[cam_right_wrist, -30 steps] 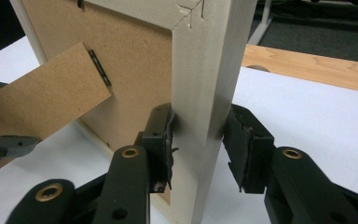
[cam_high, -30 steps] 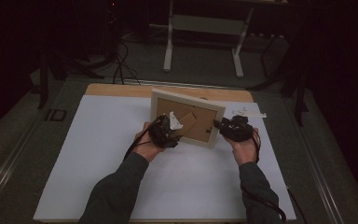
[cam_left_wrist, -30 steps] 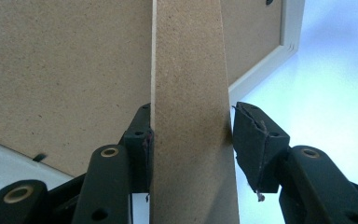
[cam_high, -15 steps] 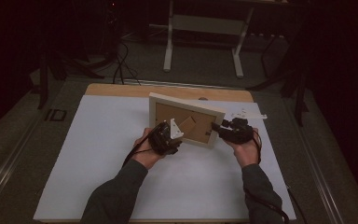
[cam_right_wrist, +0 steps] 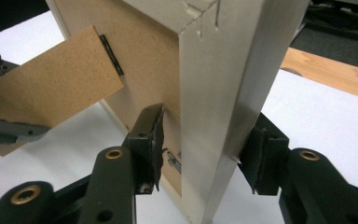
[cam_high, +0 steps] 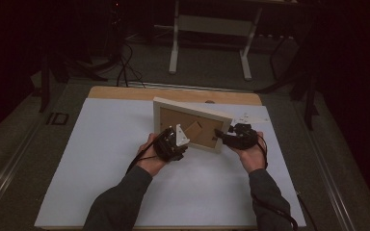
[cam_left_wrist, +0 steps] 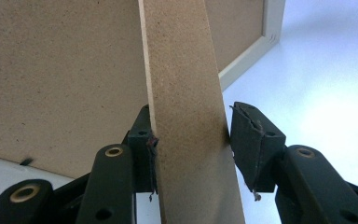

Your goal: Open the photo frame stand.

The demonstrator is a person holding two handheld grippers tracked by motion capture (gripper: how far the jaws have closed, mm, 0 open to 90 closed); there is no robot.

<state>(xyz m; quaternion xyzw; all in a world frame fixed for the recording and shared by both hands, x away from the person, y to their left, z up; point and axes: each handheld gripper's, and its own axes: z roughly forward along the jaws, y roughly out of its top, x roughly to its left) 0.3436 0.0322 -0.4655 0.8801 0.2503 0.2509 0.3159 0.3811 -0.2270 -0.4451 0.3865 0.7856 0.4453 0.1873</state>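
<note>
A pale wooden picture frame (cam_high: pixel 192 111) stands on its lower edge on the white sheet, its brown backboard (cam_left_wrist: pixel 51 70) turned toward me. My left gripper (cam_high: pixel 176 144) is shut on the brown fibreboard stand (cam_left_wrist: pixel 186 116), which is hinged to the backboard and angled out from it. Both pads press the stand's two edges. My right gripper (cam_high: pixel 224 137) is shut on the frame's right side rail (cam_right_wrist: pixel 214 93), one jaw at the back and one on the outer face. In the right gripper view the stand (cam_right_wrist: pixel 46 88) juts out to the left.
A white sheet (cam_high: pixel 101 168) covers most of the wooden table (cam_high: pixel 125 93). Small white flat pieces (cam_high: pixel 248 118) lie just behind the right hand. A white metal table base (cam_high: pixel 212 29) stands on the dark floor beyond the far edge.
The left hand has come slightly lower and nearer to me with the stand in its jaws. The frame and the right hand have barely shifted.
</note>
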